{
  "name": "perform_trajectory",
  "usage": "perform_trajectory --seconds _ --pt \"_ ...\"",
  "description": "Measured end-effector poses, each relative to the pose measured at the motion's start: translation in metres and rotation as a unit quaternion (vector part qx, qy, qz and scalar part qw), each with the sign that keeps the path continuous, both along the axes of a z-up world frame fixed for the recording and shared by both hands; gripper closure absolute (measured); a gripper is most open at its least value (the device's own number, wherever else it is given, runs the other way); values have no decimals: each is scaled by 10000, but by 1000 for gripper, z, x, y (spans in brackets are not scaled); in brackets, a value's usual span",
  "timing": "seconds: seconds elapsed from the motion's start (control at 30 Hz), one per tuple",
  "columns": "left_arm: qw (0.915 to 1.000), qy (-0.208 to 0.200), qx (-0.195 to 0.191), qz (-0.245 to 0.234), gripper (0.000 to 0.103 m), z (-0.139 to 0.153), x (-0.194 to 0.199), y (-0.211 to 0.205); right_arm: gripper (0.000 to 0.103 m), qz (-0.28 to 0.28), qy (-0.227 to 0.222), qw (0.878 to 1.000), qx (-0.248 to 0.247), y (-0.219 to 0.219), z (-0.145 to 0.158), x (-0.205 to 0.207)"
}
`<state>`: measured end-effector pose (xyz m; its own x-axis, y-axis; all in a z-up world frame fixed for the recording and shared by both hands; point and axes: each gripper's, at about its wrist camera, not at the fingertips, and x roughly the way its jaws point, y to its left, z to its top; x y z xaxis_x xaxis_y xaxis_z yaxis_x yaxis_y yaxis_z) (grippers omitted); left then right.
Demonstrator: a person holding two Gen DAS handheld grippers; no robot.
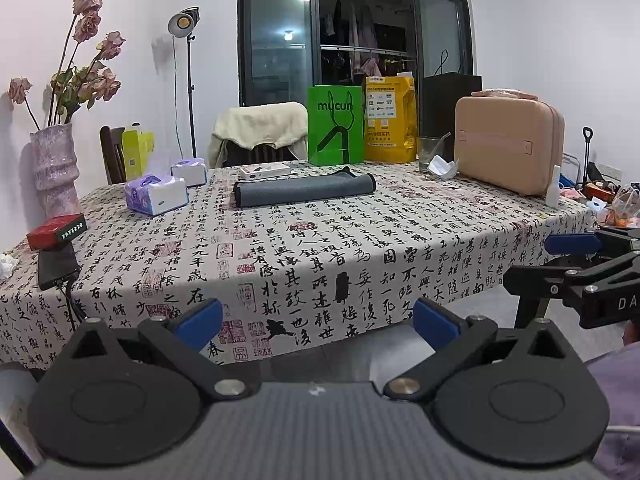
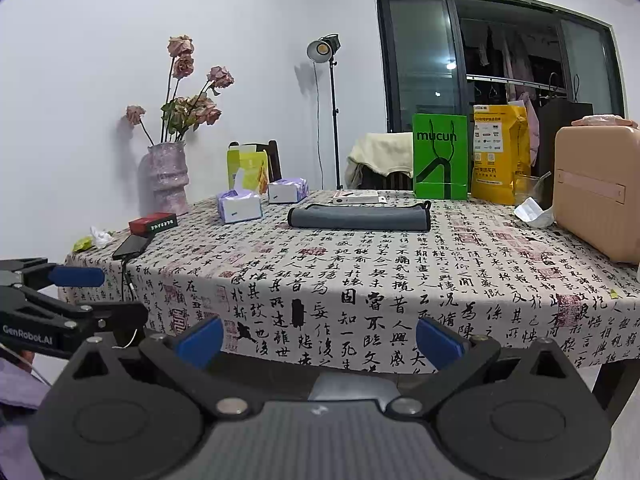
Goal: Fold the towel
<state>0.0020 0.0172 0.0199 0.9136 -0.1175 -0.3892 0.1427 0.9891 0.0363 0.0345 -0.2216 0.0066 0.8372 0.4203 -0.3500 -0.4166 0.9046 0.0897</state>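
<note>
A dark grey towel point(image 1: 304, 191) with black edging lies folded on the far middle of the table; it also shows in the right wrist view point(image 2: 359, 218). My left gripper point(image 1: 318, 322) is open and empty, held off the table's near edge, far from the towel. My right gripper point(image 2: 320, 338) is open and empty too, off the near edge. Each gripper shows in the other's view: the right one at the right edge point(image 1: 560, 264), the left one at the left edge point(image 2: 76, 292).
The table has a calligraphy-print cloth point(image 1: 360, 248). On it are two tissue packs point(image 1: 156, 194), a red box point(image 1: 57, 231), a phone point(image 1: 56, 266), a vase of dried roses point(image 1: 54, 168), a white box point(image 1: 266, 171), green point(image 1: 335, 126) and yellow point(image 1: 390, 120) bags, a glass point(image 1: 430, 154) and a pink case point(image 1: 508, 148).
</note>
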Motion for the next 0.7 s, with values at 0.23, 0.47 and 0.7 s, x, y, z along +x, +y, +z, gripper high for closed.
perform_trajectory --seconds 0.23,0.47,0.7 --pt "10000 16 -20 -16 0 0 1 -1 0 -4 12 10000 8 0 0 0" --pt "10000 24 -28 -22 0 0 0 -1 0 -11 18 10000 9 0 -1 0" --pt "10000 6 -27 -68 0 1 -1 -2 0 -18 16 10000 10 -1 -1 0"
